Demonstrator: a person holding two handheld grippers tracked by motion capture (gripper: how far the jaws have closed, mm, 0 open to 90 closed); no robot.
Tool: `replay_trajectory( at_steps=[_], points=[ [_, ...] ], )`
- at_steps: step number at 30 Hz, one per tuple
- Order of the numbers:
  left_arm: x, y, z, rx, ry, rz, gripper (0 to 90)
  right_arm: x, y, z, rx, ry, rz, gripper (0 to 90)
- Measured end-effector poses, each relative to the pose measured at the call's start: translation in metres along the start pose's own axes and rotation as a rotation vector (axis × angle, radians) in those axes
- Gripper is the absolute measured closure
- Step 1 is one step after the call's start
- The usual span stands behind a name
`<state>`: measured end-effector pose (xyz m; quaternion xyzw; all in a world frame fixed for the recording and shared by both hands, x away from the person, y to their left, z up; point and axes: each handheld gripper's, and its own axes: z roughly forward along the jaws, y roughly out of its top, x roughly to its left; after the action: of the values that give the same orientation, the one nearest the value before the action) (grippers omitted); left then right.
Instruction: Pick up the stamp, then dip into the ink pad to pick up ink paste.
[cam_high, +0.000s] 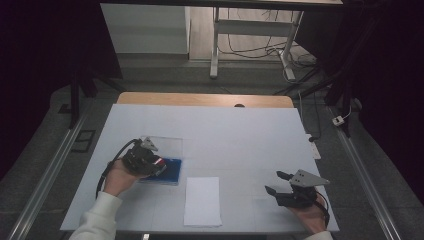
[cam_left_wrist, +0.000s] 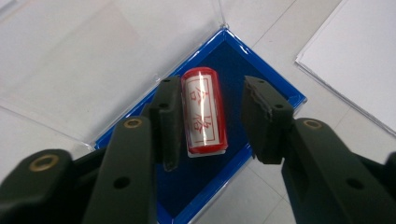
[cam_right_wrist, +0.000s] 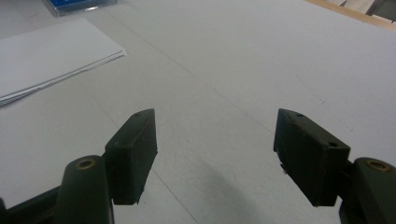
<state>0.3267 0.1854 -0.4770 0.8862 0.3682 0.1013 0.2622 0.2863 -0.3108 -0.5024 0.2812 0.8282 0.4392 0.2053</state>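
Stamp lies in its blue case; we bracket it with left gripper jaws narrowed, right gripper jaws wide, idle.

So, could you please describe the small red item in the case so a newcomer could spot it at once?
On the white table, find the open clear case with a blue lining, left of the paper sheets. Inside lies a red cylindrical stamp, the only red thing there, with red characters on its white label.

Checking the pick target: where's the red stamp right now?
In the left gripper view the red stamp lies on its side in the blue-lined case, between the left gripper jaws, against one pad and clear of the other; the paper stack lies beside the case.
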Motion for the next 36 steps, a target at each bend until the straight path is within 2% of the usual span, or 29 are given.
replay_trajectory(
  at_steps=[7,21,27,36],
  points=[
    [0.002,-0.001,0.000,0.008,0.007,-0.011,68.8,0.000,0.000,0.000,-0.001,0.003,-0.001,29.8],
    [0.002,-0.001,-0.001,0.003,-0.005,-0.019,70.4,0.000,0.000,0.001,-0.005,0.005,-0.002,30.0],
    [0.003,-0.001,-0.007,-0.028,-0.017,-0.027,70.4,0.000,0.000,0.000,-0.007,0.002,0.001,30.0],
    [-0.001,0.002,-0.024,-0.090,-0.016,-0.018,70.4,0.000,0.000,0.000,-0.006,0.002,-0.003,30.1]
  ],
)
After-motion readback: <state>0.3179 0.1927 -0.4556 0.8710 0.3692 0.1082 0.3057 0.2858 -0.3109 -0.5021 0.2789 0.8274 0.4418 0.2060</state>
